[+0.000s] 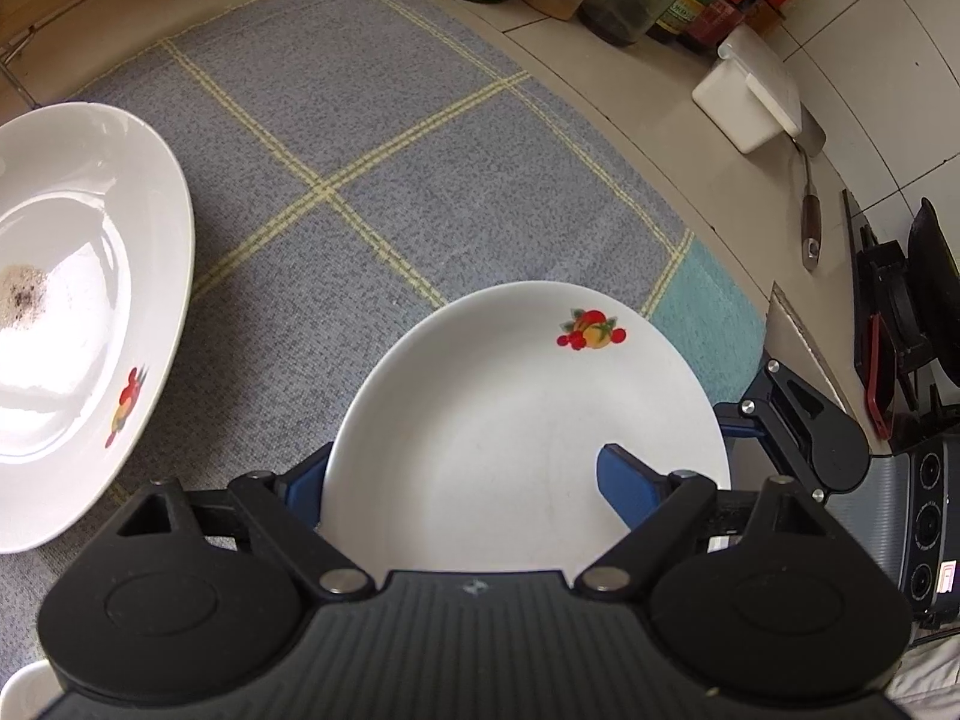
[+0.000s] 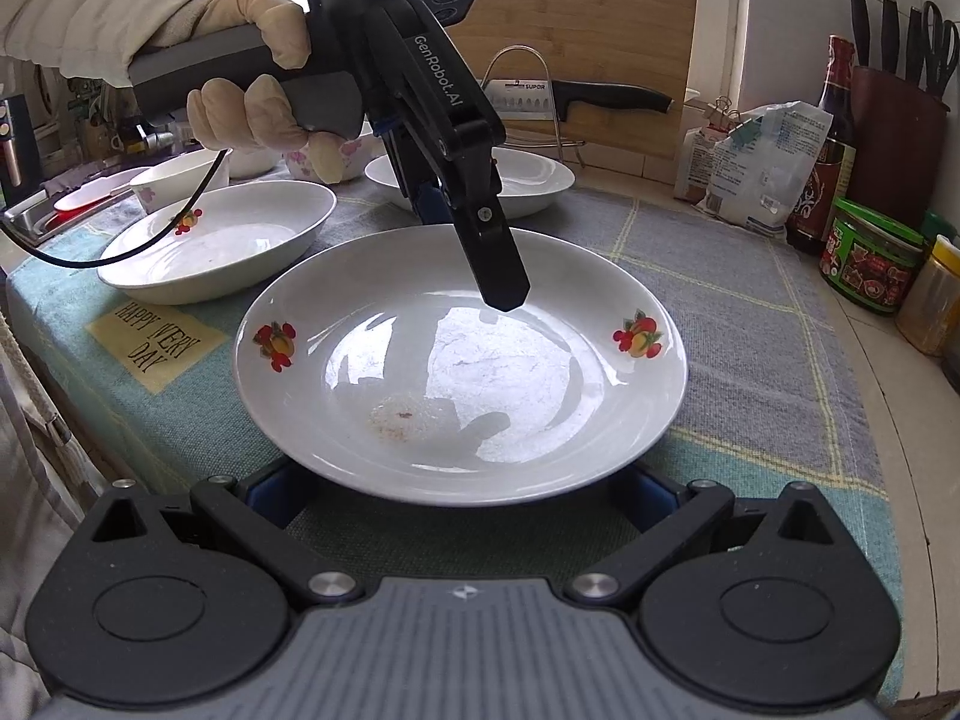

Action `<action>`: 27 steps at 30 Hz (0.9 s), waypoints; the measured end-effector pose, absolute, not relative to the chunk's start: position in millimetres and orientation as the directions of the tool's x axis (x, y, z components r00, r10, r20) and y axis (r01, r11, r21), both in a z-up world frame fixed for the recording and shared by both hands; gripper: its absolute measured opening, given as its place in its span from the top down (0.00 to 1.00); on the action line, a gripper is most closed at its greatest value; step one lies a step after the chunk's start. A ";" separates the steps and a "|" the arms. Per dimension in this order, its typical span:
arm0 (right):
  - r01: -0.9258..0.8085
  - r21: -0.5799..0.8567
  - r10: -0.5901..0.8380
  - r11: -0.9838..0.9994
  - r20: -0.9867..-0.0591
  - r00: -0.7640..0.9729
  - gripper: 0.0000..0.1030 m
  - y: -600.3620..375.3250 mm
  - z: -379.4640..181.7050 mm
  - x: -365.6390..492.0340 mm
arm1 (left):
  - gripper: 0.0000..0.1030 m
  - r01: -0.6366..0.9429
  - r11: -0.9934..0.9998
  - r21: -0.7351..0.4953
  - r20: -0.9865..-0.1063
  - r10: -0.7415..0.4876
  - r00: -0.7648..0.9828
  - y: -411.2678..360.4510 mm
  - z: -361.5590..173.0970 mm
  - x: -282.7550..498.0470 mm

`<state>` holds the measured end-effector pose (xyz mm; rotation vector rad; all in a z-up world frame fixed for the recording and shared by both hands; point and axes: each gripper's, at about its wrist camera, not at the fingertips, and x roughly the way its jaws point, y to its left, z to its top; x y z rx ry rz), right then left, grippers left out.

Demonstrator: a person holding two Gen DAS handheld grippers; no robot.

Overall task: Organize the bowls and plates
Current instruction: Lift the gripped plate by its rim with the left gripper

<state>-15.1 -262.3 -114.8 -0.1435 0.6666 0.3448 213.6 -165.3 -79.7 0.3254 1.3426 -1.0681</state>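
Observation:
A round white plate (image 2: 462,372) with fruit decals and a faint smear in its middle lies on the checked cloth (image 2: 720,300). My left gripper (image 2: 468,252), held by a gloved hand (image 2: 252,114), comes down over its far rim. In the left wrist view the same plate (image 1: 510,420) has one blue pad (image 1: 624,480) above its inside and the other pad (image 1: 303,480) outside the rim. The left gripper (image 1: 465,480) has a wide gap and its pads do not press. My right gripper (image 2: 459,495) stands open at the near rim, its fingers tucked under the plate's edge.
An oval white dish (image 2: 222,246) and another dish (image 2: 516,180) sit behind the plate, with small bowls (image 2: 174,180) further back. A soiled white plate (image 1: 78,300) lies at the left. Jars and bottles (image 2: 870,264), a knife rack (image 2: 540,90) and a spatula (image 1: 810,222) line the counter.

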 end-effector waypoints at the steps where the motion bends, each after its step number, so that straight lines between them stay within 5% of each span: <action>1: -0.359 -0.021 0.268 0.933 -0.626 0.732 0.00 -262.5 -115.0 -15.5 | 0.14 0.771 0.518 -0.370 -0.892 -0.432 -0.137 -165.9 -79.6 214.1; 27: -0.376 -0.016 0.265 0.927 -0.679 0.684 0.00 -258.9 -109.1 -4.0 | 0.14 0.770 0.489 -0.409 -0.878 -0.440 -0.187 -166.4 -80.1 220.7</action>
